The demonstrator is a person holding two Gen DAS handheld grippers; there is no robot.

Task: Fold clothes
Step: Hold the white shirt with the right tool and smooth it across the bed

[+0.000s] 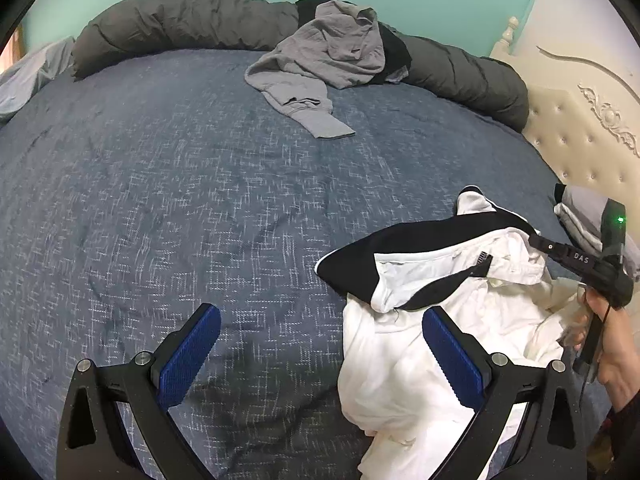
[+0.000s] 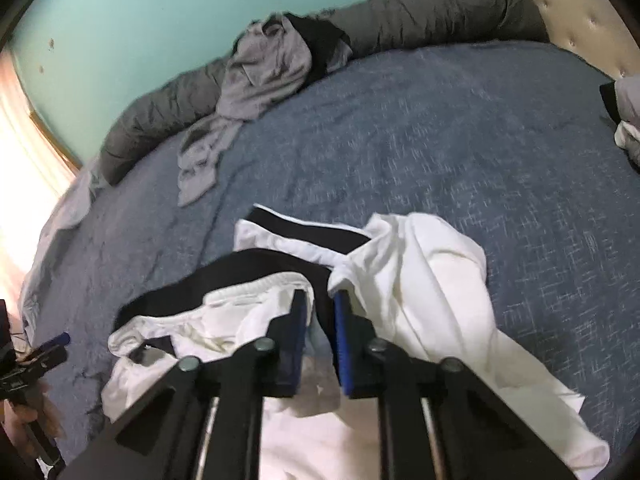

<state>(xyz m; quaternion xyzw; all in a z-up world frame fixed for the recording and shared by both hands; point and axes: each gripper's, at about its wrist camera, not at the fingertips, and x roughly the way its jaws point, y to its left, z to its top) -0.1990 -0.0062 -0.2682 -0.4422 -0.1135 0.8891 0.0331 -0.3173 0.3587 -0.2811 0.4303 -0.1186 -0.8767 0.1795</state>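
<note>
Left claw [image 1: 320, 354] spread wide, nothing between its blue pads, over the blue bedspread [image 1: 200, 200] beside the garment; right claw [image 2: 322, 316] nearly closed, white cloth between the pads, firm grip cannot be confirmed; white-and-black garment [image 2: 420, 280] crumpled on the bed's near side; grey sweatshirt [image 1: 328, 56] heaped farther back against the rolled dark grey duvet [image 1: 180, 20]; tufted cream headboard [image 1: 580, 140] to the right.
</note>
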